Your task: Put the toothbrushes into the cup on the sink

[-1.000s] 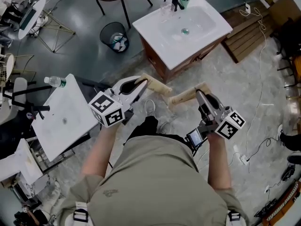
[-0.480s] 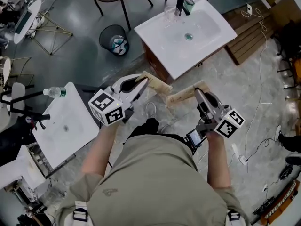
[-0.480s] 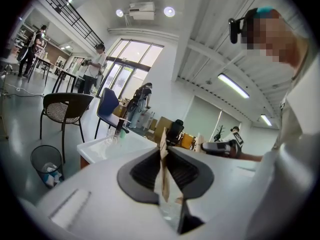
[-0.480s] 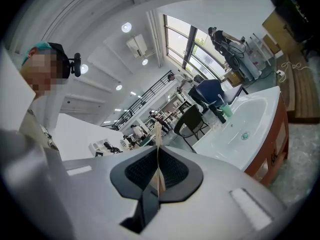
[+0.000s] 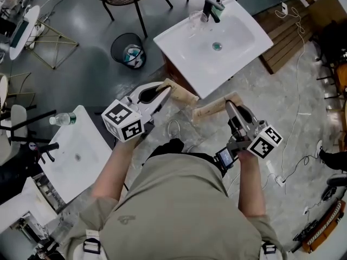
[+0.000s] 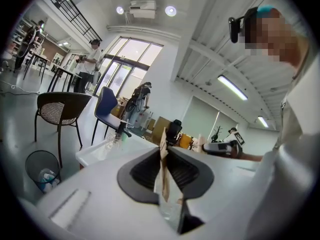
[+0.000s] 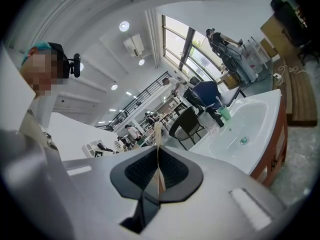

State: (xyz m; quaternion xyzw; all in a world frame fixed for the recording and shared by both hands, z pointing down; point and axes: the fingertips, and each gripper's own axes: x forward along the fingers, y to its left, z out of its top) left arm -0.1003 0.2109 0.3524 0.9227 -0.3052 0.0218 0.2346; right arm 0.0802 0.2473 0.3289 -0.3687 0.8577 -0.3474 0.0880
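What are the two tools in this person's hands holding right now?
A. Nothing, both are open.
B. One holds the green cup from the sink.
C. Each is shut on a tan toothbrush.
C: the left tool grips the left toothbrush and the right tool grips the right toothbrush; the green cup stands on the sink.

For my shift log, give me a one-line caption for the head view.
Facing the sink, the left gripper clamps one wrapped toothbrush and the right gripper a second wrapped toothbrush.
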